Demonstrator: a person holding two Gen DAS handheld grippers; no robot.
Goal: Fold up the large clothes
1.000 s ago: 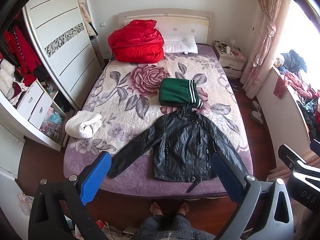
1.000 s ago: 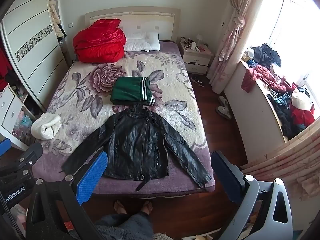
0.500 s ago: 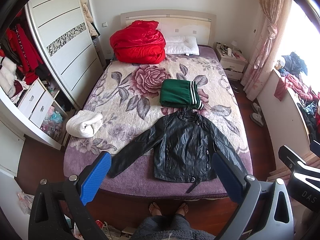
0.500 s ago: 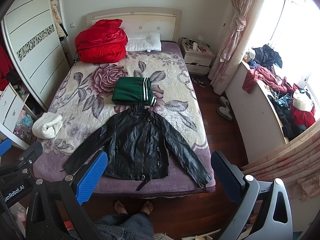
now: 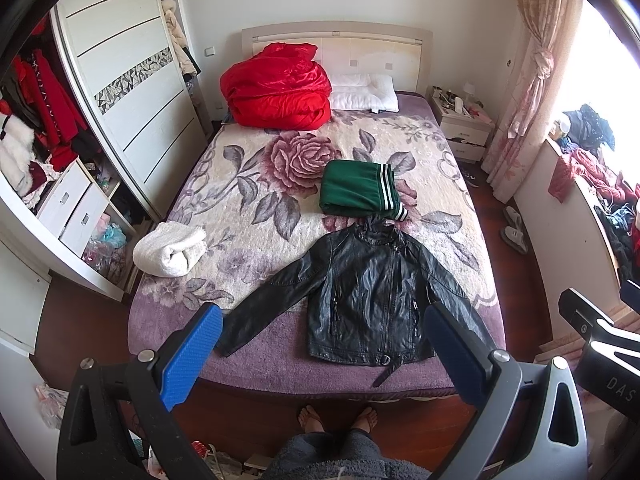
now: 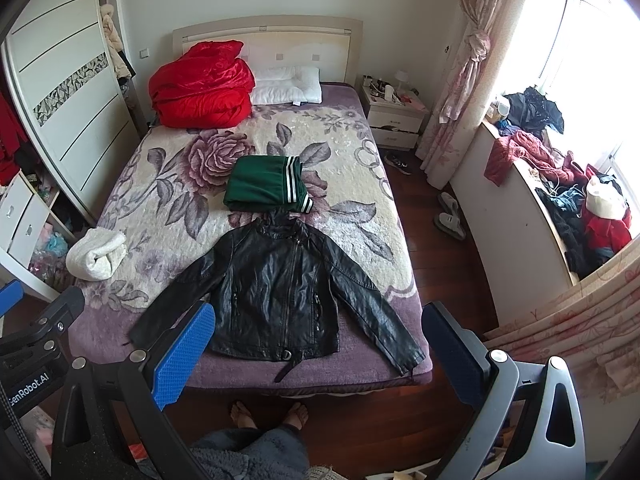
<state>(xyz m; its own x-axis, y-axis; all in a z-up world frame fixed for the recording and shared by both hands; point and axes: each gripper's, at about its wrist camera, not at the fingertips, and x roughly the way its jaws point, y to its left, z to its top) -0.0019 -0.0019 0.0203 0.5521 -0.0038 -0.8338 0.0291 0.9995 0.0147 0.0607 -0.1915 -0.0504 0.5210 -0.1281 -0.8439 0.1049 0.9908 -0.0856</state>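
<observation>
A black leather jacket [image 5: 360, 288] lies flat and face up at the foot of the bed [image 5: 168, 320], sleeves spread to both sides; it also shows in the right wrist view [image 6: 280, 292]. My left gripper [image 5: 320, 344] is open and empty, held high above the bed's foot. My right gripper [image 6: 318, 344] is open and empty, also high above the foot, to the right of the left one. A folded green garment [image 5: 360, 190] with white stripes lies just beyond the jacket's collar.
A red quilt [image 5: 276, 88] and white pillow [image 5: 364, 94] lie at the headboard. A rolled white towel [image 5: 168, 248] sits at the bed's left edge. A wardrobe [image 5: 120, 92] stands left, a nightstand [image 5: 460, 124] and a clothes-strewn ledge [image 6: 560, 200] right. Bare feet [image 5: 336, 420] stand below.
Both views have shifted slightly; the bed and jacket sit a little farther right in frame. Nothing on the bed has moved and both grippers stay open.
</observation>
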